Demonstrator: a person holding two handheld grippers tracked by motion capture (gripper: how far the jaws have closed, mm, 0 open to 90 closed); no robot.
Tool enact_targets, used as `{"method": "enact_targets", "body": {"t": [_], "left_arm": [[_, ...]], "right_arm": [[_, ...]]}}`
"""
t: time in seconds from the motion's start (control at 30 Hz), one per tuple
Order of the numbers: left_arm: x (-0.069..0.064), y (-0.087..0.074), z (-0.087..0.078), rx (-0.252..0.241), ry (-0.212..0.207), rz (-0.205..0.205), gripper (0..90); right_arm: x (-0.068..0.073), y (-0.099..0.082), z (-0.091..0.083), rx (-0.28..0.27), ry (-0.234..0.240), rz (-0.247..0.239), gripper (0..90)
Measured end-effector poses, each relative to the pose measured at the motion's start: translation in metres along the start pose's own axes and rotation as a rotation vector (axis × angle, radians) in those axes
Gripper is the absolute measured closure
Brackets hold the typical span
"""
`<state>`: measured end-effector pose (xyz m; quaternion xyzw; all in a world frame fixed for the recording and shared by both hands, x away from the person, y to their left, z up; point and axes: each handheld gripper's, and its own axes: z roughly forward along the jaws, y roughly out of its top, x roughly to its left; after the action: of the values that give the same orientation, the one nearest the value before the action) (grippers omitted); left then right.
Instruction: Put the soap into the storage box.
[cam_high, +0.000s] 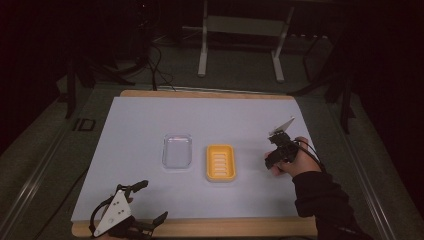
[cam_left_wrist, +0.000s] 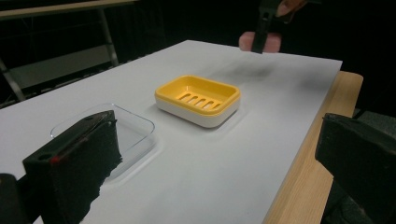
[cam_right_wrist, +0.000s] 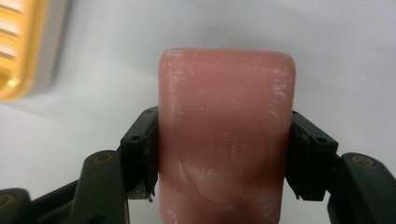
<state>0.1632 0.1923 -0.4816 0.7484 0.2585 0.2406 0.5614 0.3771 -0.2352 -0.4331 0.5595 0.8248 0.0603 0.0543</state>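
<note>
From above I see my right hand-held gripper (cam_high: 276, 159) at three o'clock of the yellow soap dish (cam_high: 221, 162) on the desk (cam_high: 145, 120). In the left gripper view, my left hand-held gripper (cam_left_wrist: 205, 158) stands released and holds nothing. The right gripper view shows the jaws grasping the pink soap bar (cam_right_wrist: 224, 135) by both sides.

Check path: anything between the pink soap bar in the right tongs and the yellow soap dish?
Nothing visible. The soap bar is clamped in the right tongs, with bare white table cover between it and the yellow soap dish. The clear lid lies beyond the dish.
</note>
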Motion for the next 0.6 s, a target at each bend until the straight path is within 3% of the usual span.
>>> {"method": "enact_targets", "body": {"t": [0.4,0.6], "left_arm": [[0.0,0.001,0.002,-0.002,-0.012,0.0,0.3],[0.0,0.001,0.001,-0.001,-0.014,0.003,0.3]], "right_arm": [[0.03,0.03,-0.03,-0.083,0.03,0.032,37.5],[0.059,0.044,-0.039,-0.123,0.057,0.017,37.5]]}}
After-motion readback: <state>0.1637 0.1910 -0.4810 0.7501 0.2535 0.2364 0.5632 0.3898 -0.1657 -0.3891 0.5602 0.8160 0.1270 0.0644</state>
